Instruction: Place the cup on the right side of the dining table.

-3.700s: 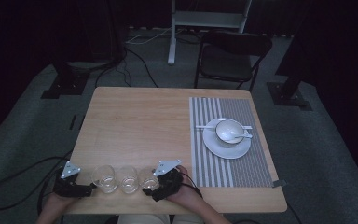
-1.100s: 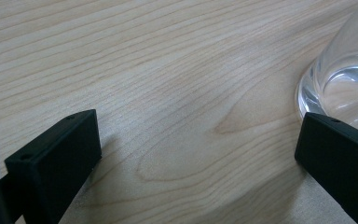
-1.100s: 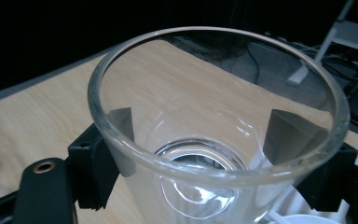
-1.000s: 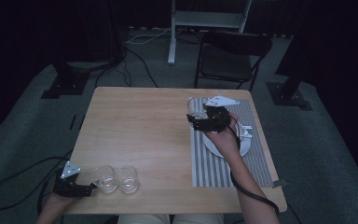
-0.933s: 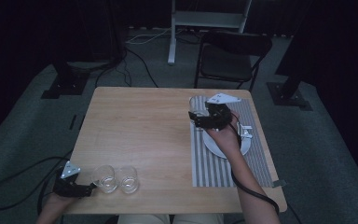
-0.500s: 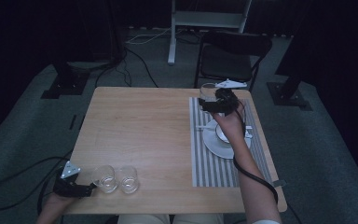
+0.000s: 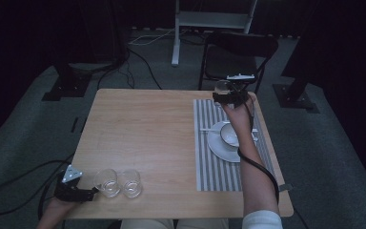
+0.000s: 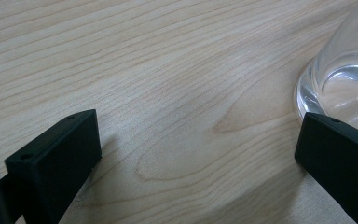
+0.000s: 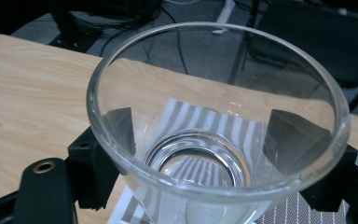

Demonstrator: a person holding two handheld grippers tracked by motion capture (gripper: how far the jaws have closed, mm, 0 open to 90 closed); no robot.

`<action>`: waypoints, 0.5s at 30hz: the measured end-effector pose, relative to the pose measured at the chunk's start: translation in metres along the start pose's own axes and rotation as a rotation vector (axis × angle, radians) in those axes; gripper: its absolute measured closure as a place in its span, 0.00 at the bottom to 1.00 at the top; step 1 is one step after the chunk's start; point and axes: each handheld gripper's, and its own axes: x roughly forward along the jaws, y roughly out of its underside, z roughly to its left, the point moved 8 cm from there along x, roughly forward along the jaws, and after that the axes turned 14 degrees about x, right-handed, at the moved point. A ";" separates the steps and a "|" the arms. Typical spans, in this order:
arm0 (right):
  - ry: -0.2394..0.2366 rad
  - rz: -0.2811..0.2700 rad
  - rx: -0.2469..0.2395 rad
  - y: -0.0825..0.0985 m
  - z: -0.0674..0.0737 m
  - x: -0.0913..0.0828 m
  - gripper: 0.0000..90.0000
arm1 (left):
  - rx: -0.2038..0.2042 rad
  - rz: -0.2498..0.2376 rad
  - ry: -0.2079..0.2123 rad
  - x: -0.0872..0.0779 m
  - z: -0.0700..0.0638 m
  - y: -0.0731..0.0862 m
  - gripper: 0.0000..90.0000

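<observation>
Glass (image 9: 214, 135) clamped in right gripper (image 7: 229, 97), held over mat (image 7: 219, 167) at one o'clock of saucer (image 7: 219, 145). Not set down yet. Two glasses (image 7: 119, 183) wait at table's (image 7: 143, 129) seven o'clock; left gripper (image 8: 191, 158) gapes beside them, empty.

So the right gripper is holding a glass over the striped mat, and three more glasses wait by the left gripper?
Not quite: two glasses wait by the left gripper, as the high view shows. The right gripper does hold a glass over the striped mat.
</observation>
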 end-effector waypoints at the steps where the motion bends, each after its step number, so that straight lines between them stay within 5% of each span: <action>1: 0.004 0.007 0.012 0.000 -0.003 0.004 0.23 | 0.000 0.000 0.000 0.000 0.000 0.000 0.01; 15: 0.150 0.146 0.114 0.020 -0.047 0.065 0.23 | -0.001 0.000 -0.001 0.000 0.000 0.000 0.01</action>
